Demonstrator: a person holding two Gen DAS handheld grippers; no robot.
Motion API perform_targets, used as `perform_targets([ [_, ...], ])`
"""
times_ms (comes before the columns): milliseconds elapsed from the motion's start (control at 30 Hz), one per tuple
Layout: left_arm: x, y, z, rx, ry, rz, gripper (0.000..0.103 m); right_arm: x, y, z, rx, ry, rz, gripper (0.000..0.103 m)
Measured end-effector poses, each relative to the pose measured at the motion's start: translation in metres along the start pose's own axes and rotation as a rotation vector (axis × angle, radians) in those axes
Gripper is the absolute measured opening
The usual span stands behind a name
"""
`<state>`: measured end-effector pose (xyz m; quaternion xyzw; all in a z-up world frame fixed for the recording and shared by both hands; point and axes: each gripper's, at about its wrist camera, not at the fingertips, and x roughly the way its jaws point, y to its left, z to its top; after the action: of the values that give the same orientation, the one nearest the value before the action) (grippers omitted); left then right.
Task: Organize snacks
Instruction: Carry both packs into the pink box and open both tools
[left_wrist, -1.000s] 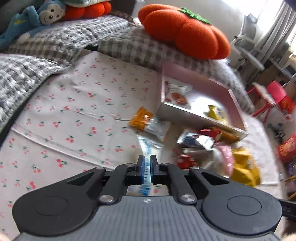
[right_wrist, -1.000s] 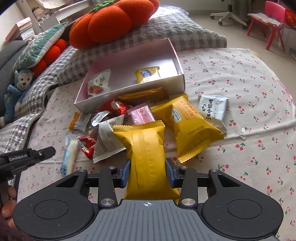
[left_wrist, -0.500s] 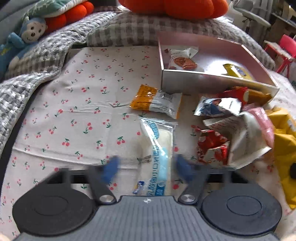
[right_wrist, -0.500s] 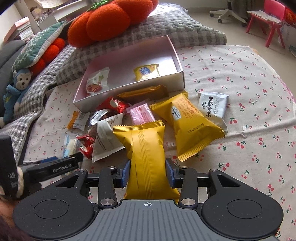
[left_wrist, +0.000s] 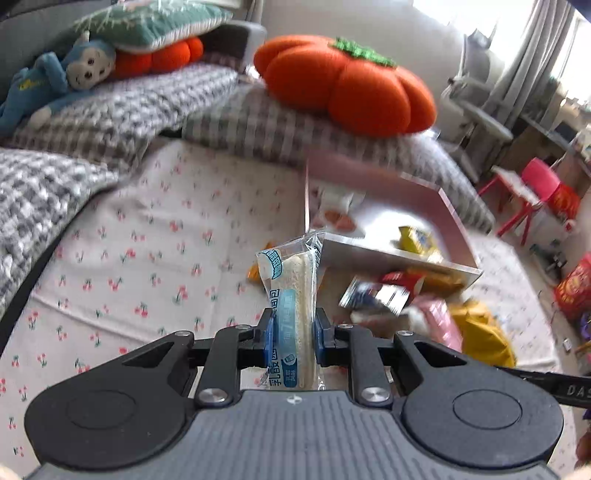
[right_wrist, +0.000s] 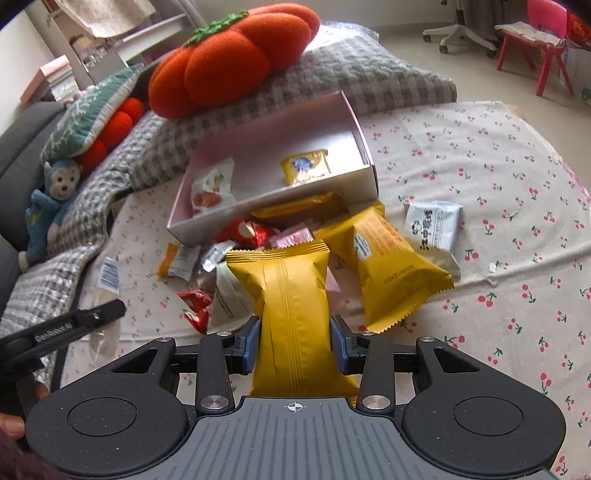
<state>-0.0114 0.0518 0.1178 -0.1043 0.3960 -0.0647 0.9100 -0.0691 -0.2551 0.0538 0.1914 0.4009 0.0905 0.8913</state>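
In the left wrist view my left gripper (left_wrist: 293, 332) has its jaws closing on a blue-and-white bread packet (left_wrist: 290, 273). Both pads press its sides and it stands upright, off the cherry-print cloth. The right gripper (right_wrist: 295, 343) is shut on a long yellow packet (right_wrist: 291, 295) that sticks out forward. Beyond both lies the pink box (right_wrist: 266, 199), also seen at its front wall (left_wrist: 388, 254). Inside it are a small yellow packet (right_wrist: 304, 166) and a white packet with a red picture (right_wrist: 210, 188). Loose snacks lie heaped before the box.
The heap holds a second yellow packet (right_wrist: 391, 273), a white packet (right_wrist: 432, 225), red packets (right_wrist: 243, 232) and an orange-white one (right_wrist: 179, 258). An orange pumpkin cushion (left_wrist: 343, 85) and checked blankets lie behind the box. A blue monkey plush (left_wrist: 55, 77) is at the far left.
Half a second ago the left jaws stood wide over the bread packet lying on the cloth. Now they grip it and it is lifted. The right gripper and its yellow packet have stayed put.
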Motion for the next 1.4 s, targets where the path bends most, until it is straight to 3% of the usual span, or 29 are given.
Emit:
perform_targets([
  [333, 0.016, -0.020, 0.031, -0.041, -0.005, -0.042, 0.019, -0.006, 0.013, 0.043, 0.014, -0.091, 0.045, 0.038],
  [600, 0.053, -0.050, 0.061, -0.033, 0.013, -0.039, 0.018, 0.024, 0.027, 0.082, -0.001, -0.085, 0.035, 0.038],
  [967, 0.113, -0.066, 0.091, 0.001, 0.044, -0.019, 0.019, 0.079, 0.014, 0.137, 0.037, -0.084, 0.009, 0.038],
  [1233, 0.142, -0.073, 0.091, -0.005, 0.063, -0.022, 0.021, 0.105, 0.014, 0.144, 0.021, -0.086, -0.006, 0.040],
  [1400, 0.134, -0.069, 0.089, -0.036, 0.050, -0.046, 0.033, 0.105, 0.007, 0.141, 0.053, -0.093, -0.008, 0.044],
])
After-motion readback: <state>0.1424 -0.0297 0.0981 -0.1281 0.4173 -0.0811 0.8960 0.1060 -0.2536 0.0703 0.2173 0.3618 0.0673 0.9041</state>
